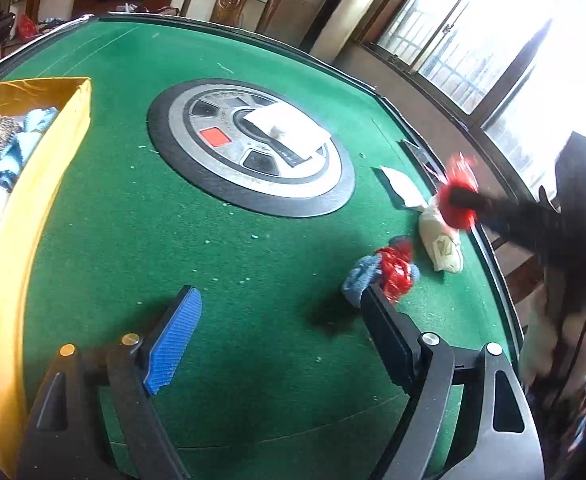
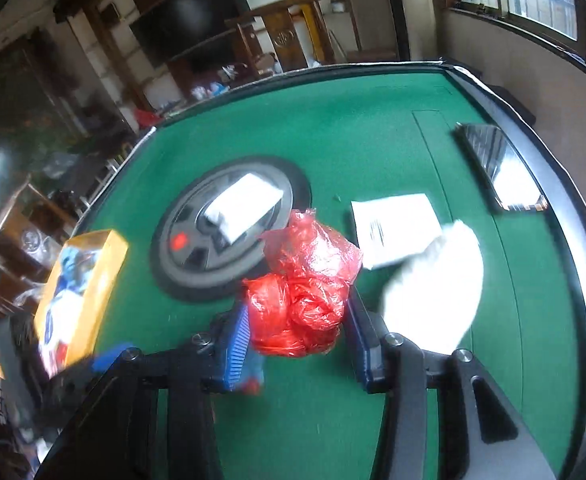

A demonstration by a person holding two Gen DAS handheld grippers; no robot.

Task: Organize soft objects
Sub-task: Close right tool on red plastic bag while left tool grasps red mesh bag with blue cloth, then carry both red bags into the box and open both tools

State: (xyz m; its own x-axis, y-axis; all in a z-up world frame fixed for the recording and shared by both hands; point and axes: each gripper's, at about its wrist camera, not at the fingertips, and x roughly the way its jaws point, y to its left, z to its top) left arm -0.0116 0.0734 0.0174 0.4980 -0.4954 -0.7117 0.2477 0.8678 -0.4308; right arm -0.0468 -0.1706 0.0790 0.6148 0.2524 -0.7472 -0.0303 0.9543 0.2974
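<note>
Two gripper fingers, one with a blue ribbed pad (image 1: pixel 171 340) and one black, frame the left wrist view: the left gripper (image 1: pixel 277 340) hangs over a green felt table (image 1: pixel 133 220) with its jaws standing wide apart and only bare felt between them. At the table's centre sits a round grey control dial (image 1: pixel 249 148), the landmark for everything else, with a flat white packet (image 1: pixel 289 128) lying on top of it. Left of the dial, a yellow box (image 1: pixel 65 152) holds blue and grey soft cloths. To the right of the dial and nearer the camera, a blue cloth (image 1: pixel 359 276) and a crumpled red plastic bag (image 1: pixel 395 268) lie touching on the felt, with a rolled white cloth (image 1: pixel 441 240) just beside them. From the right wrist view, the right gripper (image 2: pixel 297 344) has its jaws closed on a second crumpled red plastic bag (image 2: pixel 305 292), pressed between the pads and held above the felt on the near side of the dial. Right of the dial lie a white paper sheet (image 2: pixel 397 228), a blurred white cloth, and, by the table's rim, a dark phone (image 2: pixel 497 168). The left view shows this gripper as a dark blur with the red bag at its tip.
</note>
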